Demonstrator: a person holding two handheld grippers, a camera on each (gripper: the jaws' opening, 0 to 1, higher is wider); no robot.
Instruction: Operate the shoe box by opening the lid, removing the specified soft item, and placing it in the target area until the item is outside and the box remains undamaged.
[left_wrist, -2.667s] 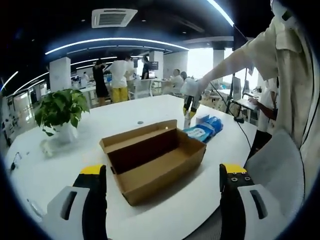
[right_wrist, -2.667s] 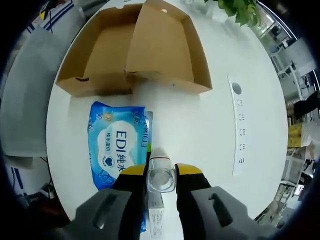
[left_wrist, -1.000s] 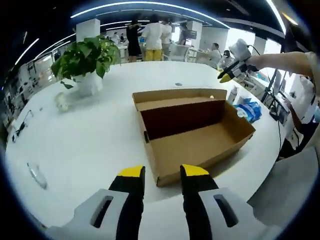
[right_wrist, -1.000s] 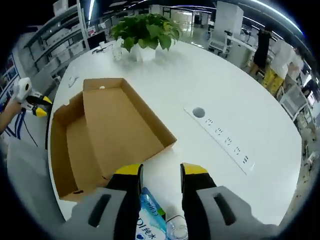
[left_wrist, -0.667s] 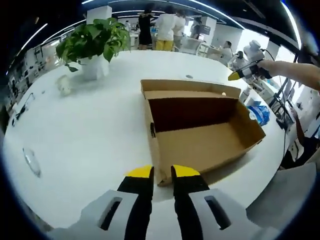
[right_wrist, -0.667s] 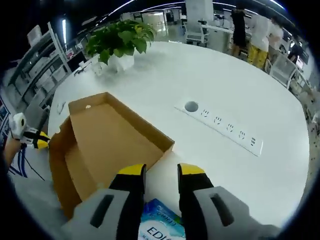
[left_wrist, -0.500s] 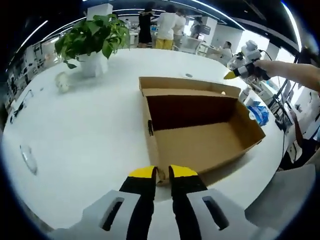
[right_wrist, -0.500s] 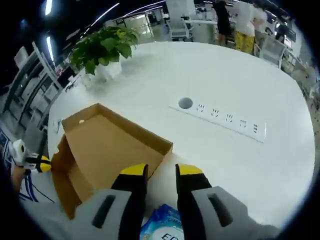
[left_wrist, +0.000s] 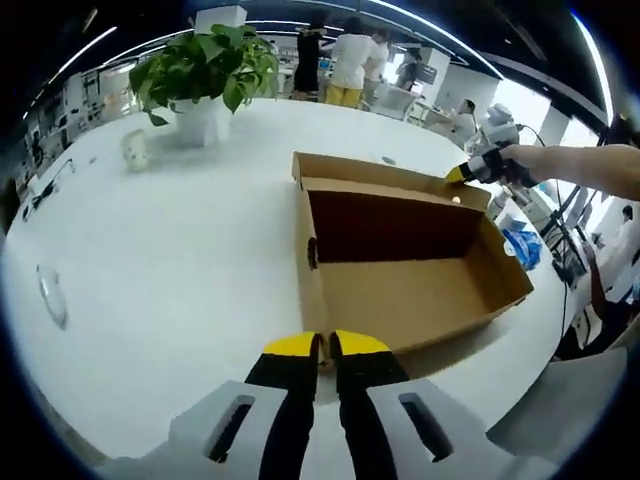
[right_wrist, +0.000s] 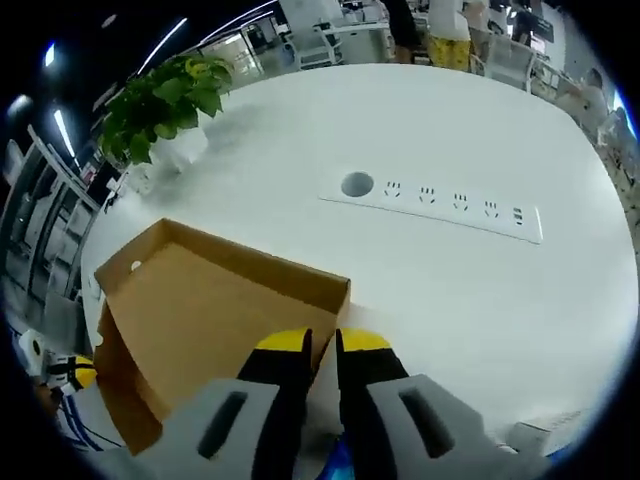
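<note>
A: Where does it stand?

B: The shoe box (left_wrist: 400, 270) lies open and empty on the white desk (left_wrist: 160, 260). In the left gripper view, the left hand-held gripper (left_wrist: 325, 345) has its jaws nearly together at the box's near corner; I judge them pinched on the cardboard wall, though the contact itself is hard to make out. The blue pack of wipes (left_wrist: 525, 245), the soft item, lies on the desk just beyond the box's far end.

A: And the other side?

B: In the right gripper view, the right hand-held gripper (right_wrist: 322, 345) also has its jaws almost shut, with the lid (right_wrist: 215, 305) edge just in front of them. Whether it grips the flap or merely sits beside it, I cannot tell. A sliver of blue shows below its jaws.

A: How should the closing go?

B: Hold the corner steady with the left, lift the lid by its free edge, and swing it over along the hinge line, not sideways. Thin cardboard creases easily, so keep the pinch light and shallow. The potted plant (left_wrist: 200, 70) and socket strip (right_wrist: 440, 215) are well apart.
</note>
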